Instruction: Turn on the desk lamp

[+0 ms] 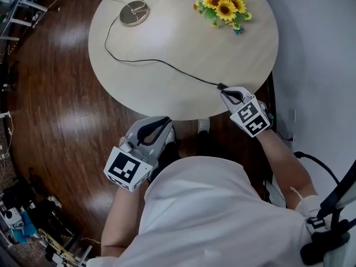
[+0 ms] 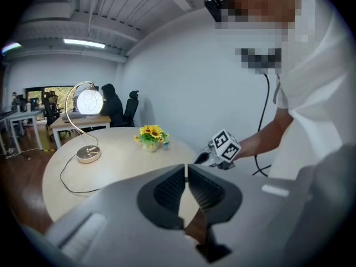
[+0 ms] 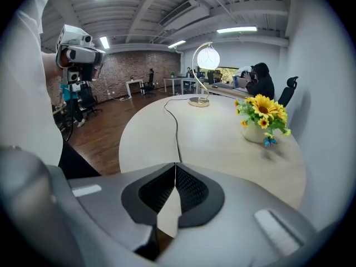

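As the desk lamp [image 1: 134, 13] glowed at eleven o'clock, the left gripper [image 1: 157, 123] and right gripper [image 1: 225, 92] hung closed.

Pale wood-grain table [image 1: 183, 65], matt and smooth. Dark wood floor [image 1: 55, 93], polished to a gloss, with soft reflections. Shiny brass-coloured metal on lamp base [image 1: 134, 13] and thin arched stem [image 2: 68, 118]; frosted white globe [image 2: 89, 102]. Black cord [image 1: 144, 60], smooth and plastic-looking. Matt grey plastic shells on left gripper [image 2: 186, 167] and right gripper [image 3: 176, 164]; black ribbed pads [image 3: 192, 191], rubbery in look. White cloth shirt [image 1: 206, 216], softly creased. Pale matt wall [image 1: 317, 49].
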The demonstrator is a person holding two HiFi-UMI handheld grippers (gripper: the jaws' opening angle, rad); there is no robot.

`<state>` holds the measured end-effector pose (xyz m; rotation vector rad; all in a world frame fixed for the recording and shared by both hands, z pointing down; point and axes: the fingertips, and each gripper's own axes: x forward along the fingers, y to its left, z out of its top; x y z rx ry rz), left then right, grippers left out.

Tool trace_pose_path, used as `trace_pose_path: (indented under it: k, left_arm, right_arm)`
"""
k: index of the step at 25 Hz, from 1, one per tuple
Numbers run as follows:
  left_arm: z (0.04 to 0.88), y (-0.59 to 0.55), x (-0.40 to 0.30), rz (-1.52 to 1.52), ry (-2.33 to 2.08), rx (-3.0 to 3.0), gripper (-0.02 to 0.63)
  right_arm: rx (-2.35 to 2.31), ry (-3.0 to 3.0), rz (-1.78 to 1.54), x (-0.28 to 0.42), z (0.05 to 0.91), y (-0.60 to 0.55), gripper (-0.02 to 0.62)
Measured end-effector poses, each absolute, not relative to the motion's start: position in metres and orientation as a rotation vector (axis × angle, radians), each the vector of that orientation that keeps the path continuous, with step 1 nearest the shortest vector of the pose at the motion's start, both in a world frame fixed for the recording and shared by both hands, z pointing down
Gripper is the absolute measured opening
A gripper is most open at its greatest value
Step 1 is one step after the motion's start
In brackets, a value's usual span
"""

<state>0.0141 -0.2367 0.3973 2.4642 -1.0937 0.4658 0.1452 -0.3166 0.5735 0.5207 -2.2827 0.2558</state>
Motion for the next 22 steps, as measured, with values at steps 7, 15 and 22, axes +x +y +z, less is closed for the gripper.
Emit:
trace_pose_path:
  k: [7, 15, 22]
  left_arm:
    - [0.392, -0.199, 0.009, 0.447, -0.997, 2.556, 0.034]
    - [0.385, -0.1, -0.036, 0.331, -0.806, 2.675, 0.032]
    - [0.388, -0.009, -0.093, 0.311, -0.684, 2.704, 0.029]
  right_arm:
    - [0.635, -2.352, 0.246, 0.133, 0.529, -0.264, 0.005]
    - [0.869, -2.317, 0.254, 0.101, 0.503, -0.153, 0.005]
    - [1.082, -2.295, 0.309, 0.058, 0.476, -0.039, 0.005]
